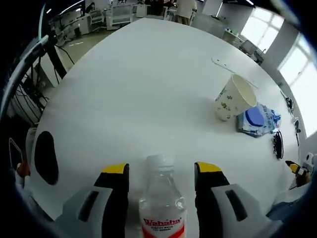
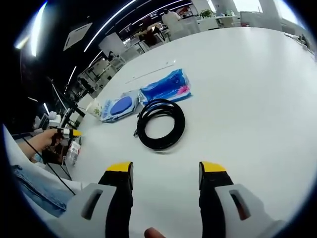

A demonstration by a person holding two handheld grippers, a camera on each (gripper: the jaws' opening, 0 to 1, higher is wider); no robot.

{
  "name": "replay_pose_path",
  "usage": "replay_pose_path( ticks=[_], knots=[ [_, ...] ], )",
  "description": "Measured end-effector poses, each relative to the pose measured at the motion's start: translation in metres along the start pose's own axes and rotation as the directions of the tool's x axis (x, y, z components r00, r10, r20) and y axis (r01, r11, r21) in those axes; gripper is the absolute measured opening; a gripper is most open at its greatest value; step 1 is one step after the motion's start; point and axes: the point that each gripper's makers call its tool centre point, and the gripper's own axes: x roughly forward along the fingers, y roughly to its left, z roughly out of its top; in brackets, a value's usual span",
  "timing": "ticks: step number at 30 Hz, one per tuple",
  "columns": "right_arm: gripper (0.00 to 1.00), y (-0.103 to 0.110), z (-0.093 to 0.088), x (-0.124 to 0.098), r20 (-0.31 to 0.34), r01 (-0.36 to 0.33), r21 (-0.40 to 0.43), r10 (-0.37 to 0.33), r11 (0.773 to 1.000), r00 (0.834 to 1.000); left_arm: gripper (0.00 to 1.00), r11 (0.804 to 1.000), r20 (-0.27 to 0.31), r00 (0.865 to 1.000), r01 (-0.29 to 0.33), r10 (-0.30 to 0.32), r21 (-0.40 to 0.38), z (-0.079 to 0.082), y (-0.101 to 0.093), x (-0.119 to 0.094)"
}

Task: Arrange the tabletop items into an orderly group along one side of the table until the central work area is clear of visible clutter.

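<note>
1. In the left gripper view we are counting one clear plastic bottle (image 1: 162, 203), one paper cup (image 1: 234, 97) and one blue-and-white packet (image 1: 257, 120) on the white counter (image 1: 143, 84).
2. We are seeing the left tool (image 1: 162, 173) with its yellow-tipped jaws standing either side of the bottle's neck; we cannot tell whether they are pressing it, since narrow gaps seem to show on both sides.
3. The bottle is cut off at the bottom edge, its red label only partly showing; the white cap is blurred.
4. The cup is lying on its side, mouth facing us, with green print on its wall, just beside the packet.
5. In the right gripper view we are counting one coiled black cable (image 2: 160, 124) and two blue plastic packets (image 2: 166, 88), side by side beyond the coil.
6. The right tool (image 2: 166, 176) is hovering released over bare counter, near the cable, gripping nothing.
7. At the left edge a hand is holding the other tool (image 2: 63, 133), small and hard to make out.
</note>
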Motion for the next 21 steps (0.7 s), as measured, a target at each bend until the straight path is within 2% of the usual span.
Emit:
replay_pose_path(
  ticks=[3, 7, 10, 12, 17, 21],
  knots=[
    [0.52, 0.001, -0.002, 0.001, -0.008, -0.004, 0.001, 0.004, 1.000, 1.000, 0.50, 1.000, -0.023, 1.000, 0.009, -0.009, 0.020, -0.004, -0.003, 0.004],
    [0.51, 0.000, -0.006, 0.000, -0.015, -0.001, 0.004, 0.001, 1.000, 1.000, 0.47, 0.999, -0.039, 0.999, -0.010, 0.011, 0.031, -0.009, 0.000, 0.008],
    [0.51, -0.003, -0.007, 0.000, -0.016, 0.003, 0.011, -0.003, 1.000, 1.000, 0.40, 0.999, -0.040, 0.999, -0.020, 0.022, 0.038, -0.009, 0.001, 0.009],
    [0.51, -0.003, -0.007, 0.000, -0.012, 0.001, 0.020, -0.001, 1.000, 1.000, 0.36, 0.996, -0.040, 0.998, -0.038, 0.041, 0.076, -0.008, 0.005, 0.009],
    [0.50, -0.001, -0.007, 0.003, -0.021, -0.004, 0.010, 0.005, 1.000, 1.000, 0.27, 0.997, -0.036, 0.999, -0.034, 0.037, 0.066, -0.005, 0.006, 0.011],
    [0.50, 0.002, -0.006, 0.004, -0.020, -0.014, 0.000, 0.014, 1.000, 1.000, 0.24, 0.998, -0.028, 0.999, -0.040, 0.041, 0.048, -0.004, 0.005, 0.011]
  ],
)
